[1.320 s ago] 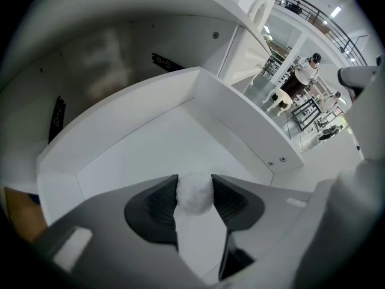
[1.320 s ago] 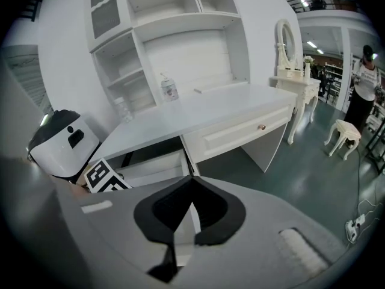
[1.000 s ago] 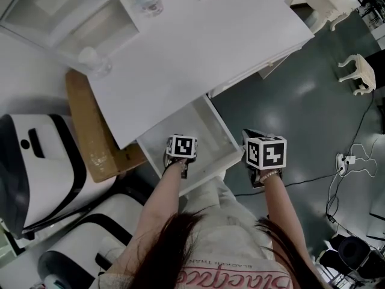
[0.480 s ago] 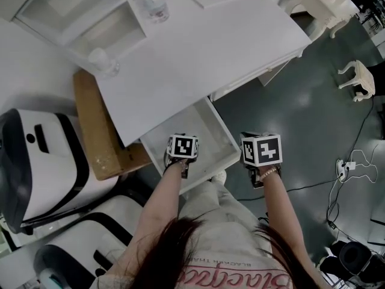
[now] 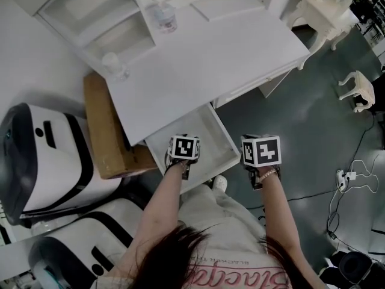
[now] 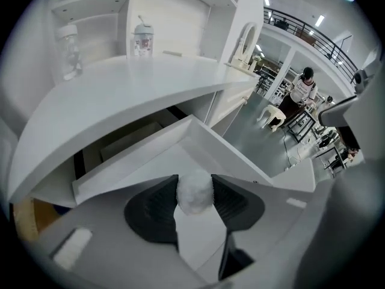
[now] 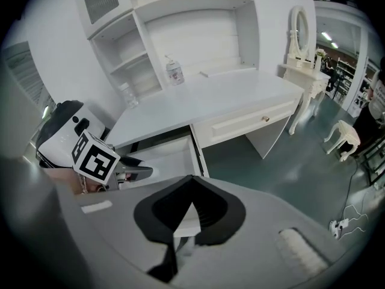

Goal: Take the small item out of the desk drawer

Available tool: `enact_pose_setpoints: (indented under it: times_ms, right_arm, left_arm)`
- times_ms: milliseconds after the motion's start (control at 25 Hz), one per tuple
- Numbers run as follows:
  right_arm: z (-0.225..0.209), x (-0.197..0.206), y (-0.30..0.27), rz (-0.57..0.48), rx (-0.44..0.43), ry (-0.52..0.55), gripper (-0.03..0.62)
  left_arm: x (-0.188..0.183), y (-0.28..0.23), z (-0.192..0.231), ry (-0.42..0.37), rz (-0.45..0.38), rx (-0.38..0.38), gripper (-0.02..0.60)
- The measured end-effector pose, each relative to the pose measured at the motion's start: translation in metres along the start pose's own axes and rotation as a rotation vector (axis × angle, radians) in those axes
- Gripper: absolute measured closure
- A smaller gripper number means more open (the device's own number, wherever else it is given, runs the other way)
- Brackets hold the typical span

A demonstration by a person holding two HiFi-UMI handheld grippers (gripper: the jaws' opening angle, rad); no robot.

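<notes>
The white desk drawer stands pulled open below the desk top. My left gripper hovers over the drawer's front part. In the left gripper view its jaws are shut on a small white fluffy ball, which hangs above the drawer's floor. My right gripper is just right of the drawer's front corner, over the dark floor. Its jaws meet at the tips with nothing between them. From the right gripper view the left gripper's marker cube shows beside the open drawer.
Two clear bottles stand on the desk and its shelf. A cardboard box and white-and-black machines are at the left. A shut drawer with a knob is to the right. A white stool and cables are on the floor.
The head view has shifted, so the desk and drawer sit slightly lower and further right. Both grippers stay at the drawer's front, and the left one keeps its hold.
</notes>
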State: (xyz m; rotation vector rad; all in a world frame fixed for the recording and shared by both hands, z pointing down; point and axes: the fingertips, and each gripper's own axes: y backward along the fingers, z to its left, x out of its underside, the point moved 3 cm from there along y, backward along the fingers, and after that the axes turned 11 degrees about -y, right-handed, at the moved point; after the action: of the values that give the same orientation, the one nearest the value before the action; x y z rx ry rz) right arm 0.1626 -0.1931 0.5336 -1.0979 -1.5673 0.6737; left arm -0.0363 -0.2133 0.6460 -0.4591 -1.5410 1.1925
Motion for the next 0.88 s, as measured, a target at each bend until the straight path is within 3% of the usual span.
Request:
enact_pose_setpoints:
  times_ms: [640, 880]
  right_arm:
    - [0.022, -0.032, 0.045, -0.222, -0.093, 0.123, 0.592]
    - [0.035, -0.043, 0.062, -0.302, -0.109, 0.168, 0.592]
  left_arm:
    - [-0.044, 0.074, -0.006, 0.013, -0.241, -0.097, 0.4]
    - [-0.06, 0.109, -0.003, -0.018, -0.339, -0.135, 0.4]
